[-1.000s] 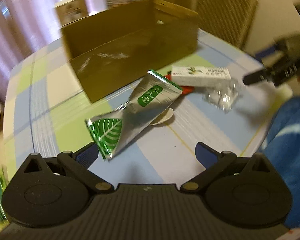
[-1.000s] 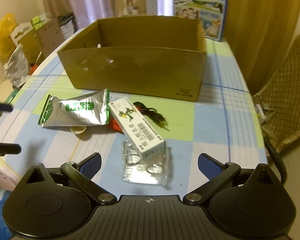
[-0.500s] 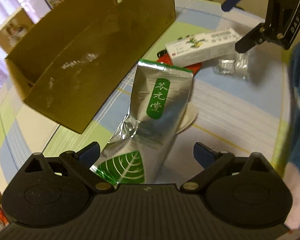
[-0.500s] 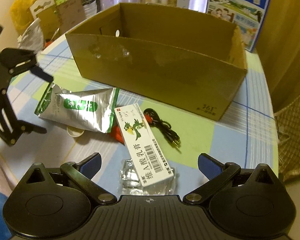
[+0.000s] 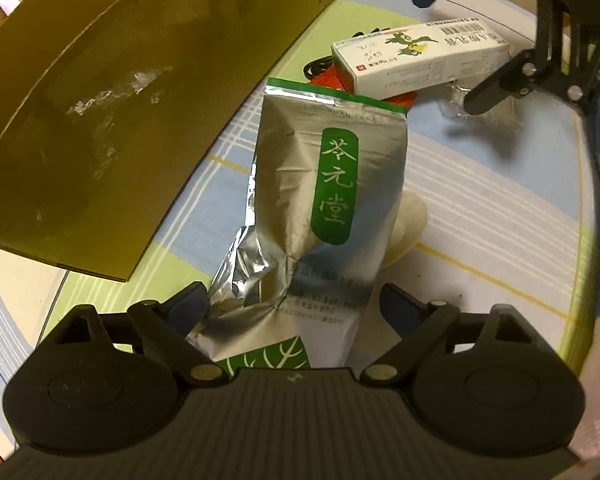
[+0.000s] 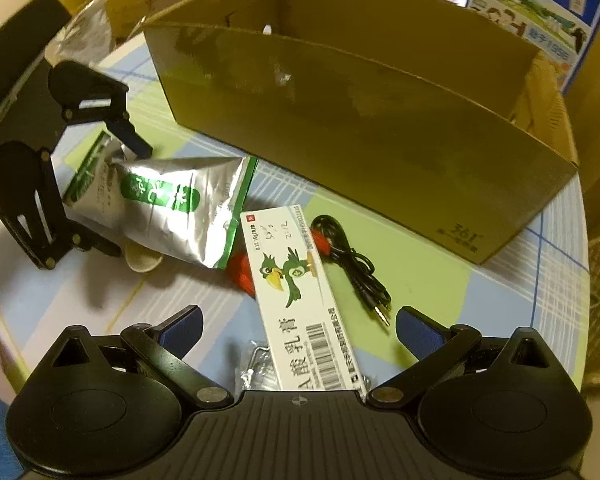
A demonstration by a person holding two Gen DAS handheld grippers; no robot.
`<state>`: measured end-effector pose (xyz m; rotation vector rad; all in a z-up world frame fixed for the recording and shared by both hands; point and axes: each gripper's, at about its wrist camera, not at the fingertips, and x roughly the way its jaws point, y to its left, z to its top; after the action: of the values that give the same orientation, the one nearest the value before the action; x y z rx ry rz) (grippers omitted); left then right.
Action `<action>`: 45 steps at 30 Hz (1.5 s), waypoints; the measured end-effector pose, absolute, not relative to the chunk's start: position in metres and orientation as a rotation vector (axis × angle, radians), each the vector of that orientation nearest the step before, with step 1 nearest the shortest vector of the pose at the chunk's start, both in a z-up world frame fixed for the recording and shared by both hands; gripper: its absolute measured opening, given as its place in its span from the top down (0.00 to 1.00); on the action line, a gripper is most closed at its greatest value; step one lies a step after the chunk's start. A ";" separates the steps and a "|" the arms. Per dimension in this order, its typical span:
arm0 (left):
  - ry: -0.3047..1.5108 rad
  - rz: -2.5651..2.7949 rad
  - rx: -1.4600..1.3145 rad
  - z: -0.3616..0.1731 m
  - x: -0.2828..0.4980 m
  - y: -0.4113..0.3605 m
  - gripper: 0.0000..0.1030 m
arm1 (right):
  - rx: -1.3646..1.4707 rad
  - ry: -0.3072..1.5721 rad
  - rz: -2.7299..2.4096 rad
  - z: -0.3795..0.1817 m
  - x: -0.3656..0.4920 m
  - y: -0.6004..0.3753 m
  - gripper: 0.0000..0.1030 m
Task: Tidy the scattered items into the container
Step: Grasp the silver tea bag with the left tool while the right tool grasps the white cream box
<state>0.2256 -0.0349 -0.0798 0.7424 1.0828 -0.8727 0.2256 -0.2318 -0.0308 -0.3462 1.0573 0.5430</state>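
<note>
The left gripper [image 5: 294,306] points steeply down over the crumpled lower end of a silver foil tea pouch [image 5: 332,208] with a green label; its jaws are closing, with the pouch between the blue pads [image 5: 188,304], and the left pad sits at the pouch's creased edge while the right pad stands just clear of it, so no grip is made yet. The pouch lies flat on the checked tablecloth [image 5: 480,208], just beside the long wall of the open cardboard box [image 5: 120,100], and it partly covers a small cream-coloured disc [image 5: 410,220]. At the pouch's far end a white ointment carton [image 5: 420,56] printed with a green bird rests on a red item [image 5: 328,80] that is mostly hidden. In the right wrist view, the right gripper [image 6: 298,328] hangs over that same carton [image 6: 300,300] with its jaws spread wide; the carton lies between the pads without touching either. A crinkled clear plastic wrapper [image 6: 256,364] lies under the carton's near end. A black audio cable [image 6: 352,256] is coiled just beside the carton, between it and the cardboard box [image 6: 380,128]. The box stands upright on the table with its top open; its interior is only partly visible. The left gripper [image 6: 100,184] appears at the left of this view, straddling the pouch [image 6: 168,208].
</note>
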 end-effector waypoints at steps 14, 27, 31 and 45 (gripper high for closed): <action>1.129 -0.747 0.547 -0.069 0.183 0.004 0.30 | -0.335 1.113 0.519 -0.040 0.222 -0.226 0.64; 1.155 -0.628 0.358 -0.058 0.229 -0.021 0.19 | -0.253 1.119 0.519 -0.037 0.199 -0.214 0.65; 1.177 -0.632 0.358 -0.064 0.239 -0.029 0.19 | -0.252 1.121 0.519 -0.040 0.198 -0.215 0.64; 1.172 -0.646 0.407 -0.061 0.229 -0.037 0.51 | -0.224 1.098 0.528 -0.036 0.200 -0.216 0.40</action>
<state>0.2292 -0.0374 -0.0613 0.4069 1.1718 -0.6456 0.1999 -0.2164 -0.0360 -0.2236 1.0978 0.5276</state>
